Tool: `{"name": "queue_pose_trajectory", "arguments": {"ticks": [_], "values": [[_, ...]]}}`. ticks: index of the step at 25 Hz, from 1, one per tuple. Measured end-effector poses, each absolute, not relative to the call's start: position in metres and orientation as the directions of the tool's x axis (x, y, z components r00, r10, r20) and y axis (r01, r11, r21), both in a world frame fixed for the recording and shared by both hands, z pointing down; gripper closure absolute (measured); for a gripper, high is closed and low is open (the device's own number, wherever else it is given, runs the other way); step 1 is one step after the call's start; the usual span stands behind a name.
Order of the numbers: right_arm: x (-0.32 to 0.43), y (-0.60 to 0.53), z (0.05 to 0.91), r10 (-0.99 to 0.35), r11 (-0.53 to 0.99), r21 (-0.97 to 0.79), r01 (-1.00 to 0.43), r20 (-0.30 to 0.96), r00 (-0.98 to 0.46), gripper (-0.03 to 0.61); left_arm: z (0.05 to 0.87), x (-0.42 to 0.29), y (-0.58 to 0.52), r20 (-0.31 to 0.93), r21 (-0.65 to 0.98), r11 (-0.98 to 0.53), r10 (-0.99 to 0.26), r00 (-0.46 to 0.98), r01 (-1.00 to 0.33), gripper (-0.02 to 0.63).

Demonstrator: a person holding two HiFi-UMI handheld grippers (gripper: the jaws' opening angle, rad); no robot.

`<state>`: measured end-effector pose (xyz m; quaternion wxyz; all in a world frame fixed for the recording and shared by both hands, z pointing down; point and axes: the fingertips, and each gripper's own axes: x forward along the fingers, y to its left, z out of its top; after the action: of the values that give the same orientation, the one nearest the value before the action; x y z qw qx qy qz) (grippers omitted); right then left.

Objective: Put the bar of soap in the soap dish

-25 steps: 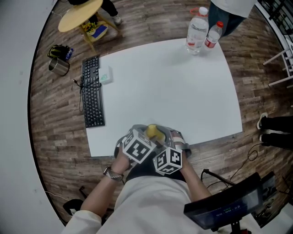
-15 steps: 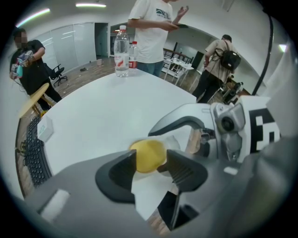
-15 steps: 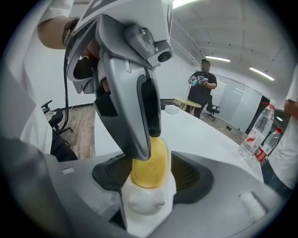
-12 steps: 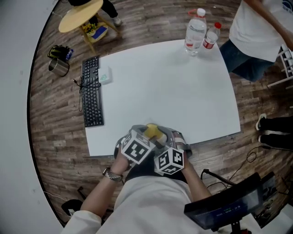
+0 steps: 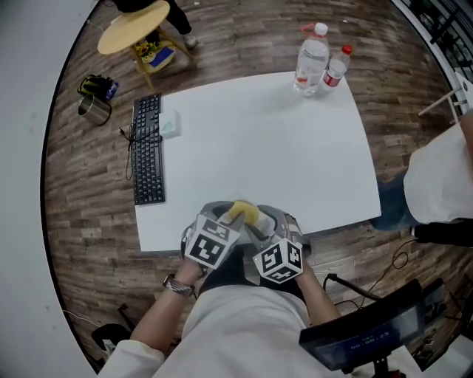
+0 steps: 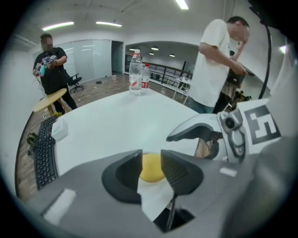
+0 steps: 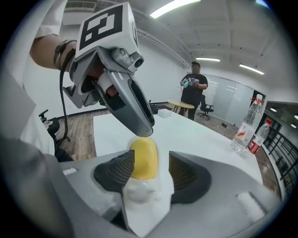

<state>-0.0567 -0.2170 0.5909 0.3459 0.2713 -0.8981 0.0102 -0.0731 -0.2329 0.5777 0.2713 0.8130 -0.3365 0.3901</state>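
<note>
Lately left tool (image 6: 152, 158) closed on soap (image 6: 151, 171)

The worktop (image 5: 266, 148) lies open in the middle; a keyboard (image 5: 148, 151) blocks the left edge, bottles (image 5: 310, 63) the far corner.

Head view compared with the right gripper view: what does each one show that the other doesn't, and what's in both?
Only the head view shows the metal mug on the floor and the dark screen at the lower right. Only the right gripper view shows the ceiling lights and an office chair in the background. Both show the yellow bar of soap, the two water bottles and the white table.
</note>
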Motion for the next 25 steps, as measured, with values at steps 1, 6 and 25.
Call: {"name": "queue_pose_trajectory", "arguments": {"ticks": [1,6,25], "values": [[-0.055,-0.218,0.588,-0.485,0.85,0.168,-0.5,0.622,-0.614,0.347,0.574,-0.073,-0.235,0.806,0.172,-0.624,-0.356,0.473,-0.763,0.482],[-0.049,-0.225,0.569,-0.515,0.828,0.159,-0.537,0.592,-0.62,0.364,0.548,-0.074,-0.244,0.738,0.124,-0.614,-0.468,0.487,-0.779,0.551],[-0.031,-0.261,0.469,-0.639,0.743,0.139,-0.654,0.437,-0.633,0.439,0.44,-0.083,-0.275,0.395,-0.141,-0.547,-0.795,0.46,-0.825,0.607]]}}
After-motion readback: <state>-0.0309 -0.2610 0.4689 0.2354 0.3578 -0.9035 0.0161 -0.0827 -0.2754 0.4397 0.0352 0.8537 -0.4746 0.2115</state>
